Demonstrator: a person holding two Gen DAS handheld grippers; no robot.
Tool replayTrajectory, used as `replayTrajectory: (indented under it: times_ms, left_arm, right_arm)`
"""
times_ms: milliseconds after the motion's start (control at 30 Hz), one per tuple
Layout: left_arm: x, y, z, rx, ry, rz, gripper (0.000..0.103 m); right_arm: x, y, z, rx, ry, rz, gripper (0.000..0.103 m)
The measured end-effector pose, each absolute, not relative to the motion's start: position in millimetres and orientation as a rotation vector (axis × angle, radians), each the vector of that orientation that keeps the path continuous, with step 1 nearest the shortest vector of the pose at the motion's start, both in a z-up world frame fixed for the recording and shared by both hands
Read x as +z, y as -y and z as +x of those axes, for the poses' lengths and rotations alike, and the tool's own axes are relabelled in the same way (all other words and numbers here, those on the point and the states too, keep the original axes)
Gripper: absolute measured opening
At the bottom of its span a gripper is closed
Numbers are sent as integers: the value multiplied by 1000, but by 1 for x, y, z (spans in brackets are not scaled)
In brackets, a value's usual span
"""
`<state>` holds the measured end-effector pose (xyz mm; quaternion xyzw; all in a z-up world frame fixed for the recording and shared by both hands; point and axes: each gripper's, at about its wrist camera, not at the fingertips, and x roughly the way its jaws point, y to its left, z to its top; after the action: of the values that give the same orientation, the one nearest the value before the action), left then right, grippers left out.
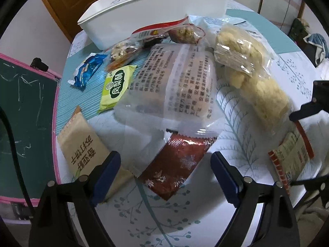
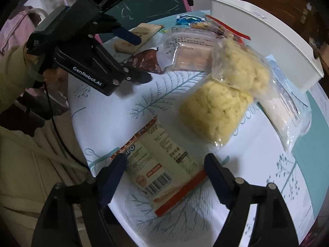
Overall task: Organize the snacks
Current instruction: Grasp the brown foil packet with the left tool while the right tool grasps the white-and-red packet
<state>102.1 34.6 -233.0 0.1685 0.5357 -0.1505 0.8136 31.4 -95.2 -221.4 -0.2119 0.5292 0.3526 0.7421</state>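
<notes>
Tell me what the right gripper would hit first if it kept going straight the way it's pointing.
Most likely the cream packet with the red stripe and barcode, lying flat on the table between the open right gripper fingers. How far above it they are is unclear.

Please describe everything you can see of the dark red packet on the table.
The dark red packet is a flat, glossy foil pouch with pale snowflake-like prints and a crimped, zigzag top edge. It lies flat on the tablecloth, unopened as far as shows. A large translucent white bag overlaps its upper end. It lies between the open fingers of the left hand-held gripper, untouched.
</notes>
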Motion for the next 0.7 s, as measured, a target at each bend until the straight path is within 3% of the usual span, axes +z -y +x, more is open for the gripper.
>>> replayTrajectory:
  times_ms: [100, 267, 300, 333, 433, 700]
  left_arm:
    - [-234, -37, 107, -334, -1159, 328, 84]
    - [-233, -39, 108, -366, -1173, 287, 59]
    - [-232, -39, 108, -362, -1169, 289, 56]
    - [-232, -40, 107, -354, -1166, 290, 52]
    - [-231, -41, 104, -338, -1163, 288, 40]
    - [-207, -38, 74, -334, -1154, 230, 34]
  right_arm:
    - [-228, 89, 32, 813, -1184, -486, 83]
    - [-236, 75, 23, 801, -1147, -596, 81]
    - [-234, 76, 25, 785, -1142, -583, 76]
    - [-233, 76, 28, 772, -1135, -564, 62]
    - [-229, 78, 36, 743, -1158, -492, 45]
    - [-195, 89, 36, 693, -1058, -330, 45]
